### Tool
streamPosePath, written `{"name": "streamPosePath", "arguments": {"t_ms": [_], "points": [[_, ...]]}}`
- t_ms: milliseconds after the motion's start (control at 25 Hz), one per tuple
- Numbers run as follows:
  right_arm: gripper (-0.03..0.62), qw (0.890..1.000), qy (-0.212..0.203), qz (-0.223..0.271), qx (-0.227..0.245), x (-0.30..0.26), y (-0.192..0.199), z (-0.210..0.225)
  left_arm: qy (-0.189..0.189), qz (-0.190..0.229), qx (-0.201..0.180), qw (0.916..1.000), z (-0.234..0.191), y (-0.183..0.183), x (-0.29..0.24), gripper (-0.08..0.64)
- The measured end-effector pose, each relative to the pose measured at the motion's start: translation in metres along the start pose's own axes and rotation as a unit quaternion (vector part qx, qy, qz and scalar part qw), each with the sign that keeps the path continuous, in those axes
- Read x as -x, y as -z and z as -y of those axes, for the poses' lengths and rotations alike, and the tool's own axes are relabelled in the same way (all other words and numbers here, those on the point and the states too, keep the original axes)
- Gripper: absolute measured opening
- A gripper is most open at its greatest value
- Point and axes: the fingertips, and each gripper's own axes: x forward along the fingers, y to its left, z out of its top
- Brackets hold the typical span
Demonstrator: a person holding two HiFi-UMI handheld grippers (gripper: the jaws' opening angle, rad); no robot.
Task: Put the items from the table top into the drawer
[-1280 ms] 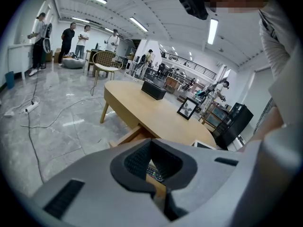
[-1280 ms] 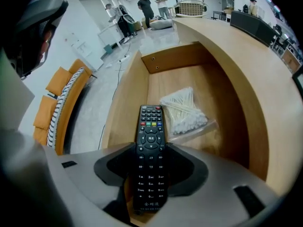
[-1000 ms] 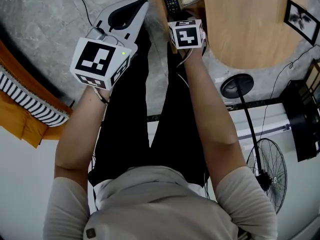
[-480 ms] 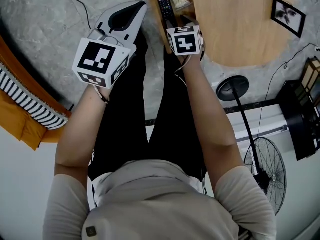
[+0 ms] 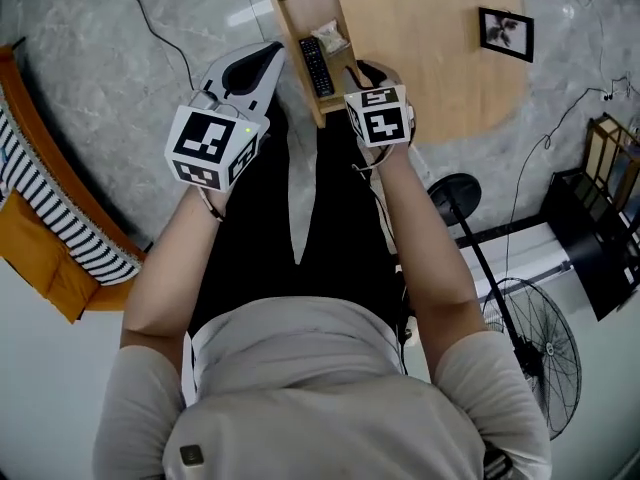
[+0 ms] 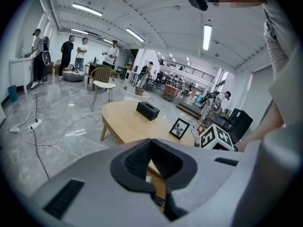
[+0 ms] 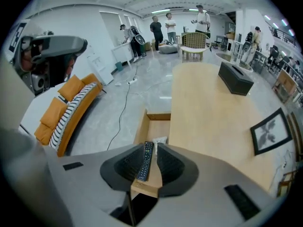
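The wooden drawer stands pulled out from the table. Inside it lie a black remote and a white packet. My right gripper hovers above the drawer's near end. Its jaws have just been closing and stay narrowly open with nothing between them. In the right gripper view the remote shows through that gap, far below. My left gripper hangs left of the drawer over the floor, tips together and empty. A framed picture and a black box rest on the table.
An orange sofa with a striped cushion curves along the left. A standing fan and its round base are to the right of my legs. A cable trails over the marble floor. Several people stand far across the room.
Both grippers have lifted up and away from the drawer. The whole drawer and more of the table now show. The remote stays lying in the drawer.
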Motion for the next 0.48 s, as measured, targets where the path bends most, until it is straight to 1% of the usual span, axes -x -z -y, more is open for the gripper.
{"name": "streamPosePath", "arguments": {"t_ms": [120, 240, 360, 480], "points": [[0.073, 0.999, -0.004, 0.029, 0.019, 0.052, -0.025, 0.005, 0.0, 0.011, -0.011, 0.9999, 0.015, -0.032, 0.015, 0.009], [0.053, 0.998, -0.001, 0.055, 0.037, 0.11, -0.042, 0.007, 0.003, 0.023, -0.025, 0.9994, 0.036, -0.066, 0.034, 0.009], [0.044, 0.995, -0.001, 0.085, 0.051, 0.167, -0.061, 0.004, 0.007, 0.037, -0.04, 0.9985, 0.057, -0.101, 0.055, 0.009], [0.037, 0.99, -0.005, 0.122, 0.073, 0.221, -0.08, -0.005, 0.014, 0.058, -0.063, 0.9962, 0.081, -0.136, 0.076, 0.009]]}}
